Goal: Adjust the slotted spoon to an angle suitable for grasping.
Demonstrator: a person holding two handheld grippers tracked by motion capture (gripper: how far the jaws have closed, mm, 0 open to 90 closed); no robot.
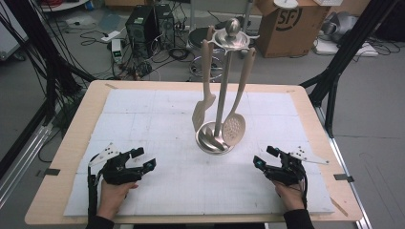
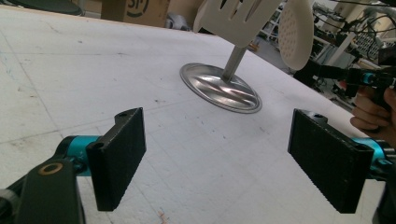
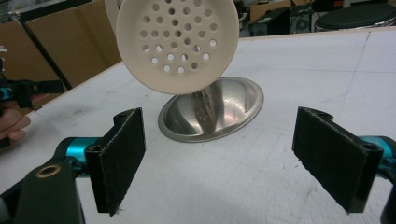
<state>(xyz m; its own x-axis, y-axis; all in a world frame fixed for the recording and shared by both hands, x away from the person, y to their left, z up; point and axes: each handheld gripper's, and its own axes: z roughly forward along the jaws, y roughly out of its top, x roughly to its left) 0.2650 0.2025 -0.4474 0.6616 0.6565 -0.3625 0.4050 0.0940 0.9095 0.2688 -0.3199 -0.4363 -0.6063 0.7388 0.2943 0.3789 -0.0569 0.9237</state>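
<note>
On the white-covered worktop (image 1: pixel 157 191), nothing has been picked up yet. Left tool (image 1: pixel 144 158) sits near the front-left edge, jaws apart and holding nothing; the left gripper view confirms a wide gap with bare worktop between the pads. It's angled toward the centre but well apart from the rack.

Centre: shiny steel utensil stand with round dished base and ball-topped post (image 1: pixel 220 109), upright. Cream slotted turner (image 1: pixel 203 102) hangs on its left side, cream perforated round skimmer (image 1: pixel 235 125) on its right, both on their hooks with heads dangling just above the base. A steel ladle looks to rest low at the base, hard to tell.

Right tool (image 1: pixel 263 156) near the front-right edge, jaws also spread, empty. Its own view looks straight at the skimmer (image 3: pixel 177 42), close ahead.

Judgement: work is at the start. Reach, grip and lift-off of a utensil are all left; the skimmer looks the likeliest first target for the right tool.
</note>
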